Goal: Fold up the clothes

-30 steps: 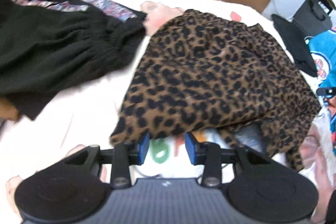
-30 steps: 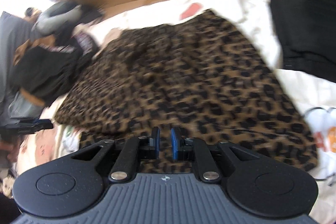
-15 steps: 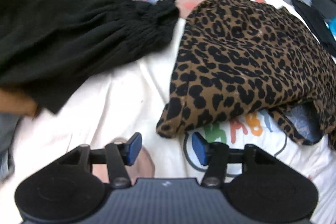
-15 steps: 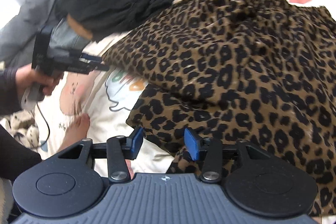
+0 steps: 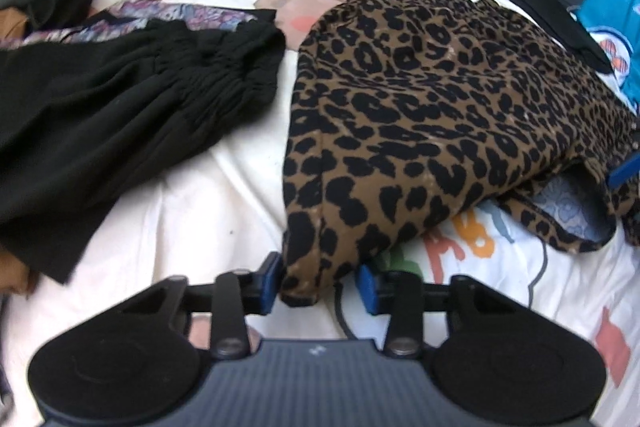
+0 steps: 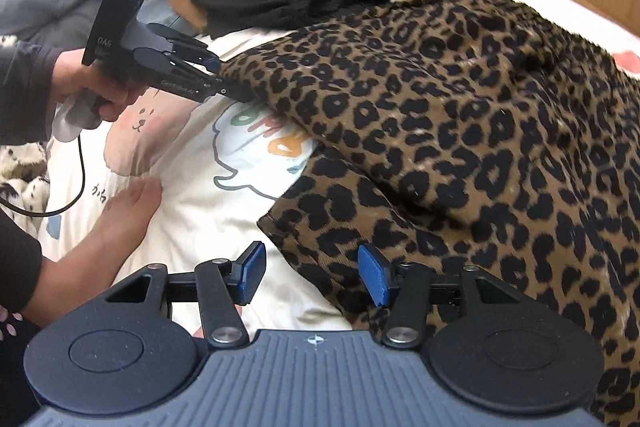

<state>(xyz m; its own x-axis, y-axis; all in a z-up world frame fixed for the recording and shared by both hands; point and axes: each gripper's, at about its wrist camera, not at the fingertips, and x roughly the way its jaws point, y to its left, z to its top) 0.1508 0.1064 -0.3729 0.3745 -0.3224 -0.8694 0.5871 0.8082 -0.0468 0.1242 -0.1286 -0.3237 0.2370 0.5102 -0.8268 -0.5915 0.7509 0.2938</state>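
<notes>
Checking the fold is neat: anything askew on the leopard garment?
Yes. The leopard garment is folded unevenly: at its near right a lower layer sticks out past the top layer, gaping to show pale lining. The left gripper straddles the near corner.

Bright, soft daylight; mild motion blur, fisheye bending at edges.

L gripper (image 5: 318, 281) is held low w/ jaws spread apart; its handle is gripped by the person's hand (image 6: 94, 89), seen from the right wrist view. R gripper (image 6: 312, 273) is likewise held w/ jaws wide apart, nothing clamped.
</notes>
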